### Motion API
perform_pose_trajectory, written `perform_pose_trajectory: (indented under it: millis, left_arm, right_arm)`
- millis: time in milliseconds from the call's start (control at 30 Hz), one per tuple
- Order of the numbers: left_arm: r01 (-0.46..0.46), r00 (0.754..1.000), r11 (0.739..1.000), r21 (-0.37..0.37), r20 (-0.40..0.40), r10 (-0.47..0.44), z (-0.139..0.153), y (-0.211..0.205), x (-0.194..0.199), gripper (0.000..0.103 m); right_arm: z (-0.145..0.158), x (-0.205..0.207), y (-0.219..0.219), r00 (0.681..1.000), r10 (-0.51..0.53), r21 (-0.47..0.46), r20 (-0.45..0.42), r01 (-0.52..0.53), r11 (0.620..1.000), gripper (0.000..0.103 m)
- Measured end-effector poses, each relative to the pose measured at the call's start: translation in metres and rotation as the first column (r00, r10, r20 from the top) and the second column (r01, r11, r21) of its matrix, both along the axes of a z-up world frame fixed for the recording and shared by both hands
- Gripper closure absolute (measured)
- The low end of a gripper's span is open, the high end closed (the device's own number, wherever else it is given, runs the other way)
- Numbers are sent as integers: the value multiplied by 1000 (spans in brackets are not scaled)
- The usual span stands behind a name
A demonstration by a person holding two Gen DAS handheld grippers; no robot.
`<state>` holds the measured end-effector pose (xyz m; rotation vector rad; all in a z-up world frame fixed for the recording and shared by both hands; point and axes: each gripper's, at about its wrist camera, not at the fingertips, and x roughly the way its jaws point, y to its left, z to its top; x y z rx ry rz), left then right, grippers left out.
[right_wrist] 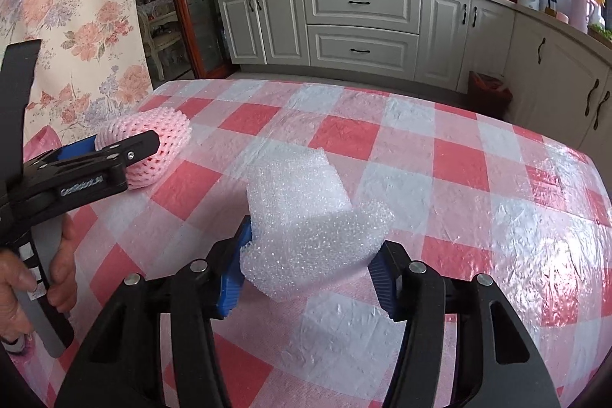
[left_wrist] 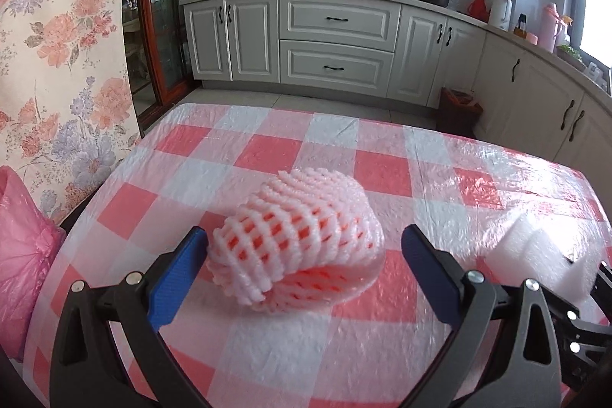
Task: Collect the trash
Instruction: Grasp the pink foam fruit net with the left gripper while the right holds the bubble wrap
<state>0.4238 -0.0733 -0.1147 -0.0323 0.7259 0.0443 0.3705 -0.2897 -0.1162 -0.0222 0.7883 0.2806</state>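
left gripper (left_wrist: 304, 270): jaws wide, straddling pink foam net (left_wrist: 298, 239) near-left on table (left_wrist: 382, 174), gripping nothing | right gripper (right_wrist: 311, 274): closed against white foam sheet (right_wrist: 306, 220) | risk: springy foam may slip from either pinch

Bare checked tablecloth (right_wrist: 440, 155) beyond both tools, foam net (left_wrist: 298, 239) btwn left pads, bubble wrap (right_wrist: 310, 220) fills right.
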Motion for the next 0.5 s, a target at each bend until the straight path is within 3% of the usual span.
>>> perform_pose_trajectory:
  millis: [167, 300, 500]
  left_arm:
    - [27, 1000, 998, 57, -3, -27, -5, -12, -1, 28]
    - [33, 999, 998, 51, 13, -34, -3, -12, -8, 49]
    - [54, 998, 998, 13, 25, -54, 6, -5, -28, 62]
  right_arm:
    - [0, 0, -10, 1000, -24, 41, -5, 24, 999, 49]
    - [2, -4, -11, 1000, -26, 49, -3, 26, 998, 49]
    - [5, -17, -12, 999, -47, 80, -3, 47, 996, 49]
